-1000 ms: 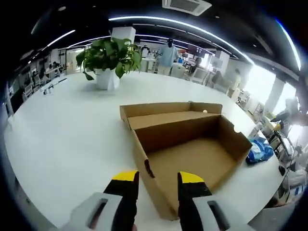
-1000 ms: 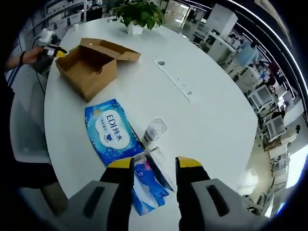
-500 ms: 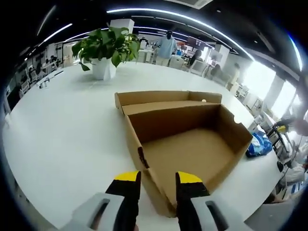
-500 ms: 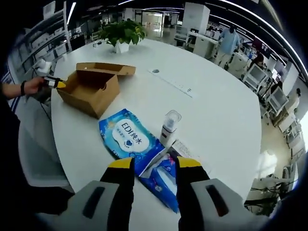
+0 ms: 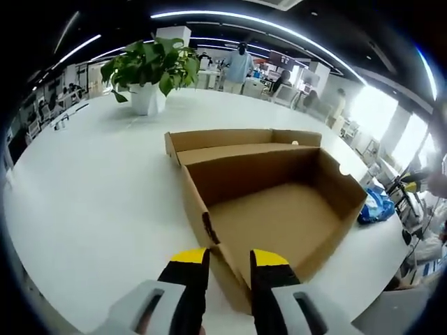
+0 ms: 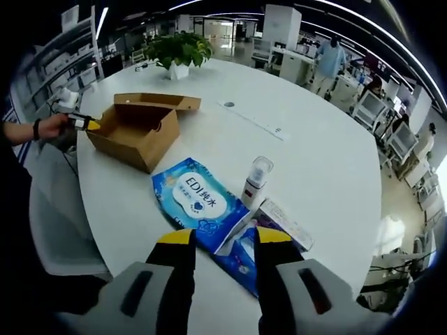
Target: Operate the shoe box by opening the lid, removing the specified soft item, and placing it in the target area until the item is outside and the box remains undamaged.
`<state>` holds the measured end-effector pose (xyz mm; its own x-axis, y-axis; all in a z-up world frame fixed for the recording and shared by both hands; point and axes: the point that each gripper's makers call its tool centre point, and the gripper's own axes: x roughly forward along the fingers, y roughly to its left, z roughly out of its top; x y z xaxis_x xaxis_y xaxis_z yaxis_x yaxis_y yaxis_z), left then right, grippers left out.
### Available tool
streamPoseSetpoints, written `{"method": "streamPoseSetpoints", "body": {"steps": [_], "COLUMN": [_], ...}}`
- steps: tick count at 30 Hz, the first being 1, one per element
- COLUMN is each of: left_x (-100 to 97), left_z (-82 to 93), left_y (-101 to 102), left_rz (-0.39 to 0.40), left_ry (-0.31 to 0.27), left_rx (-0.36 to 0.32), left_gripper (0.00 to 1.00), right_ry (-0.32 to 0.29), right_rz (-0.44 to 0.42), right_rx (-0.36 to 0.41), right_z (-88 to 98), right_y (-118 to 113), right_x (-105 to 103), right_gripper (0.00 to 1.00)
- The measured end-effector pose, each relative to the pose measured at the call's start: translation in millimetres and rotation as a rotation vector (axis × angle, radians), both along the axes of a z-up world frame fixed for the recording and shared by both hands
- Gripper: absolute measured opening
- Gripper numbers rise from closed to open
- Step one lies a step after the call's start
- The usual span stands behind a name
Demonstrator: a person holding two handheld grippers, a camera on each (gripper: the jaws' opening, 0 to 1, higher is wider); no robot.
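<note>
The brown shoe box (image 5: 272, 209) stands open on the white table, its lid (image 5: 237, 139) folded back on the far side and its bottom bare. My left gripper (image 5: 229, 259) is open, its yellow-tipped jaws astride the box's near wall. In the right gripper view the same box (image 6: 136, 125) sits far left, with the left gripper (image 6: 87, 124) and a hand at its corner. My right gripper (image 6: 225, 239) hangs open over a small blue soft pack (image 6: 241, 252). A larger blue wipes pack (image 6: 199, 202) lies just beyond it.
A small white spray bottle (image 6: 256, 181) stands beside the packs, and a flat white carton (image 6: 288, 225) lies next to it. A potted plant (image 5: 148, 73) stands at the table's far side. A power strip (image 6: 255, 120) runs across the table. The table's edge (image 6: 112, 237) is close.
The left view has closed in on the box, and its jaws stand slightly closer together around the wall. The right view has swung round, bringing the blue packs nearer its jaws.
</note>
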<state>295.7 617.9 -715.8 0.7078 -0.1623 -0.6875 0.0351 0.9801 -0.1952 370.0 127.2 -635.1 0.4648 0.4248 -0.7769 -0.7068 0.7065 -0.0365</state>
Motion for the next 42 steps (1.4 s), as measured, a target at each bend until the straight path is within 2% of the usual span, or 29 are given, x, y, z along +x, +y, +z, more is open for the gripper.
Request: {"method": "streamPoseSetpoints", "body": {"steps": [15, 27, 31, 34, 42], "left_x": [-1.1, -5.5, -8.4, -11.3, -17.8], "left_z": [2.1, 5.5, 5.7, 4.9, 2.3], "left_y": [11, 0, -4, -6, -8], "left_rz": [-0.077, -0.097, -0.110, -0.122, -0.087], "left_ry": [-0.008, -0.010, -0.012, -0.014, -0.004], "left_rx": [0.043, 0.061, 0.083, 0.128, 0.112], "left_gripper": [0.15, 0.07, 0.04, 0.04, 0.04], "right_ry": [0.029, 0.023, 0.025, 0.027, 0.043], "right_rz": [0.006, 0.033, 0.027, 0.017, -0.044], "right_rx": [0.074, 0.117, 0.149, 0.165, 0.215], "right_z": [-12.2, -14.2, -13.5, -14.1, -21.6], "right_y": [45, 84, 97, 102, 121], "right_x": [-13, -16, -13, -10, 4], "right_gripper": [0.31, 0.31, 0.30, 0.30, 0.29]}}
